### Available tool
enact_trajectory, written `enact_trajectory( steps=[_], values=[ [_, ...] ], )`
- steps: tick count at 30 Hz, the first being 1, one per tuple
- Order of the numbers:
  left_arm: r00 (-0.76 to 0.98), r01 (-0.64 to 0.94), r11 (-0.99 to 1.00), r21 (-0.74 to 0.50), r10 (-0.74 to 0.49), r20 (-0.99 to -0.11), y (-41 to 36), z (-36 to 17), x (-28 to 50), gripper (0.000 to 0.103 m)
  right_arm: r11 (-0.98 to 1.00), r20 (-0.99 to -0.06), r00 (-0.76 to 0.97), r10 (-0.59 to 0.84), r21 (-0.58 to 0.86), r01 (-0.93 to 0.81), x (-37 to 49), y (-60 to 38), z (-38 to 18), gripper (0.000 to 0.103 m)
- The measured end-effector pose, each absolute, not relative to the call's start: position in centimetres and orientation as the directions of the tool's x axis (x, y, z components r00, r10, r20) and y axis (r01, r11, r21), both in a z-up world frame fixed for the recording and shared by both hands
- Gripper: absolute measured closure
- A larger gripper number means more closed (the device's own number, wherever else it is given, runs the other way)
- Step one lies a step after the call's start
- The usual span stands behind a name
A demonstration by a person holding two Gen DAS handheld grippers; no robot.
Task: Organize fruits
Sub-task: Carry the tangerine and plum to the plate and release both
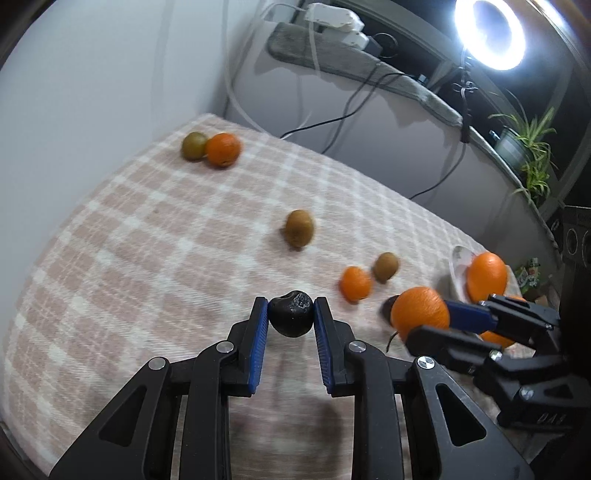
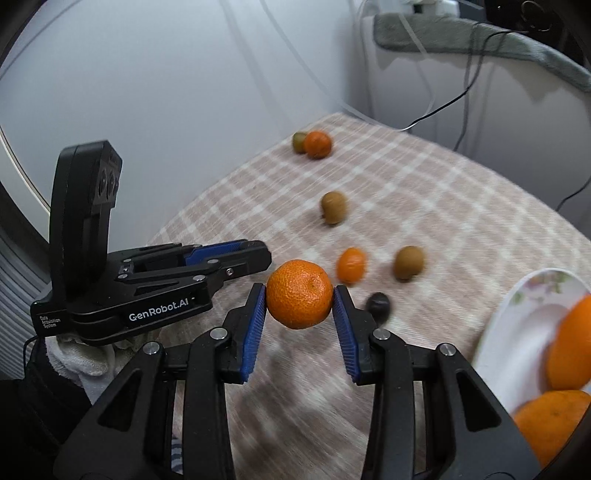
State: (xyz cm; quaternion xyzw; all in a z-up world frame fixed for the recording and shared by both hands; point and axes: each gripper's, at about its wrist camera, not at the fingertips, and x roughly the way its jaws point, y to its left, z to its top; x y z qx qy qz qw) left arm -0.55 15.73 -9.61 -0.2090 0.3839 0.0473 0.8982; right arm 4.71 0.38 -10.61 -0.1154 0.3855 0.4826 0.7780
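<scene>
**Two Grippers, Two Fruits**

The left gripper (image 1: pixel 290 312) has its blue pads pressed tight on a small dark fruit (image 1: pixel 290 318) (black and a bit wrinkly). The fruit sits right at the fingertips, up off the checked cloth (image 1: pixel 147 240).

The right gripper (image 2: pixel 299 301) squeezes a small orange (image 2: pixel 299 299) between its two blue pads, one pad on each side. In the left view this gripper shows at the right edge, side on.

Just past the held orange, another dark fruit (image 2: pixel 378 306) lies on the cloth. Near it lie a little orange (image 2: pixel 351 265) and a brown kiwi (image 2: pixel 408 263), side by side. A white plate (image 2: pixel 524 332) sits at the right with big oranges (image 2: pixel 570 343) on it.

Farther out, one kiwi (image 1: pixel 299 228) lies alone in the middle of the cloth.

At the far corner, a greenish kiwi (image 1: pixel 194 146) touches an orange (image 1: pixel 223 149).

Behind the table shines a bright ring light (image 1: pixel 489 33), and a green plant (image 1: pixel 532 155) stands below it.
</scene>
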Motion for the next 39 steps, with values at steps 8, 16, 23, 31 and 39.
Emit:
enact_trajectory(
  steps=[8,16,23,31,39],
  values=[
    [0.719,-0.165,0.923,-0.347,-0.129,-0.683,12.4,-8.1,0.8,0.08,0.564,-0.663,0.314,0.679,0.197,-0.802,5.7,-4.9,-8.0,0.065],
    [0.719,-0.071,0.932,-0.354,-0.198,-0.666,8.2,-7.1,2.5,0.08,0.634,-0.637,0.4,0.659,0.184,-0.751,6.9,-10.5,-6.2,0.065],
    [0.706,-0.002,0.937,-0.349,-0.246,-0.664,4.8,-6.8,3.8,0.08,0.705,-0.633,0.469,0.616,0.178,-0.686,8.4,-15.3,-6.0,0.065],
    [0.687,0.052,0.939,-0.339,-0.28,-0.671,1.8,-6.8,5.0,0.08,0.769,-0.642,0.52,0.564,0.179,-0.613,9.9,-19.7,-6.4,0.065],
    [0.668,0.069,0.941,-0.33,-0.289,-0.686,0.4,-7.1,5.8,0.08,0.804,-0.67,0.525,0.524,0.186,-0.565,11.5,-21.8,-8.1,0.064]
  ],
)
